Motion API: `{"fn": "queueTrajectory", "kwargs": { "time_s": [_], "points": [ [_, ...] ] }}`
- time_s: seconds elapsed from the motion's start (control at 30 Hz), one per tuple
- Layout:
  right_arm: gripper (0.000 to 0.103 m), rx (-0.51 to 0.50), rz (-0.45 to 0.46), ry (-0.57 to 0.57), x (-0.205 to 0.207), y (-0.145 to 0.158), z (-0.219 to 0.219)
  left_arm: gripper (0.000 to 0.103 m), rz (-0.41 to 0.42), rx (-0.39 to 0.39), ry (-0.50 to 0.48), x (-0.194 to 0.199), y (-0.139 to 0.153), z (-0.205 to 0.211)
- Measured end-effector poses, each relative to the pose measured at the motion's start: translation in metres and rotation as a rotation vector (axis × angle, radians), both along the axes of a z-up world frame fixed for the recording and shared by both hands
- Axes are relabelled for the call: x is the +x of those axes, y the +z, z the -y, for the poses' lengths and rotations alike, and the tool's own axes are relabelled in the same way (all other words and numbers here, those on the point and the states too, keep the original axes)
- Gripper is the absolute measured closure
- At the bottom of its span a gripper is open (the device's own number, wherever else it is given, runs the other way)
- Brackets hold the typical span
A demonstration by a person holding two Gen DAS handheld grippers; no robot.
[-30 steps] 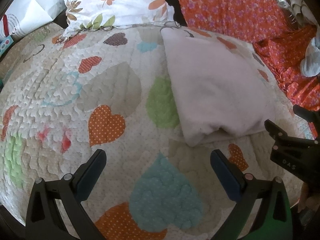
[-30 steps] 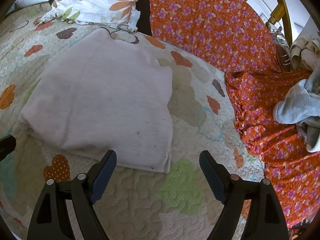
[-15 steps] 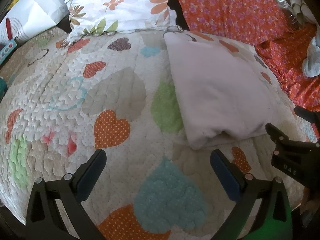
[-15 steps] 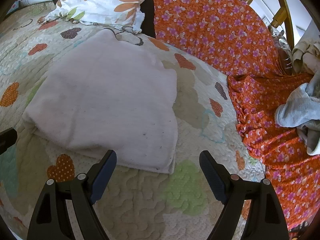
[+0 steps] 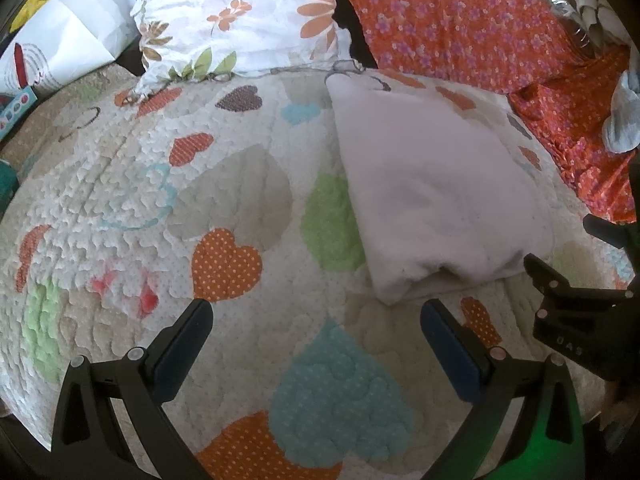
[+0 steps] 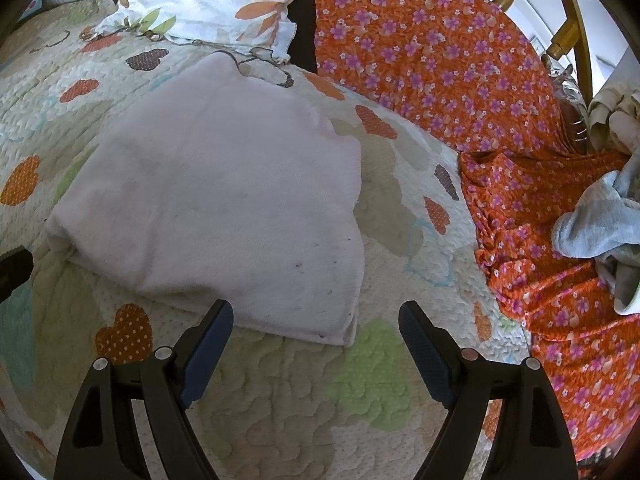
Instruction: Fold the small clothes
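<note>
- A folded pale cloth [image 6: 224, 208] is lying on the heart-patterned quilt [image 5: 224, 208] of the bed, its long axis running from the near edge away toward the floral pillow [image 5: 240, 16] at the far side.
- The right gripper [image 6: 316, 344] is hovering just short of the cloth's near edge, its jaws standing wide apart and holding nothing; the cloth's near right corner is sitting almost between them (the nearer arm, on this evidence).
- The left gripper [image 5: 316, 344] is hanging over bare quilt with its jaws equally wide and empty, the cloth lying ahead and to its right, its rolled near-left corner just beyond the right jaw.
- Both grippers are pointing forward and slightly down at the bed.
- An orange flowered fabric [image 6: 460, 64] and a grey garment [image 6: 592, 224] are lying to the right, well apart from the cloth.
</note>
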State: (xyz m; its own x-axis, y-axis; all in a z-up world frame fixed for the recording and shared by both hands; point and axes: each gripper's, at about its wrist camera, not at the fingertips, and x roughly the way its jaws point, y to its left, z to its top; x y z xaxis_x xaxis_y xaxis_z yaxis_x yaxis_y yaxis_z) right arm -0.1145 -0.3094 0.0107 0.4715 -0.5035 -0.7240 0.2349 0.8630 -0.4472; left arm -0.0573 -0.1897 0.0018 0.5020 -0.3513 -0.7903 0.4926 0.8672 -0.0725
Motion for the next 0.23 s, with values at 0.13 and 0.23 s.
{"fn": "queueTrajectory", "kwargs": {
  "time_s": [0.13,0.23],
  "points": [
    [0.015,0.001,-0.006,0.001,0.0008,-0.0012,-0.0001,0.000,-0.002,0.016,0.010,0.0013,-0.0012,-0.0005],
    [0.015,0.006,-0.009,0.001,0.0013,-0.0016,-0.0004,0.000,-0.017,0.031,0.024,0.0042,-0.0035,-0.0017]
  ]
}}
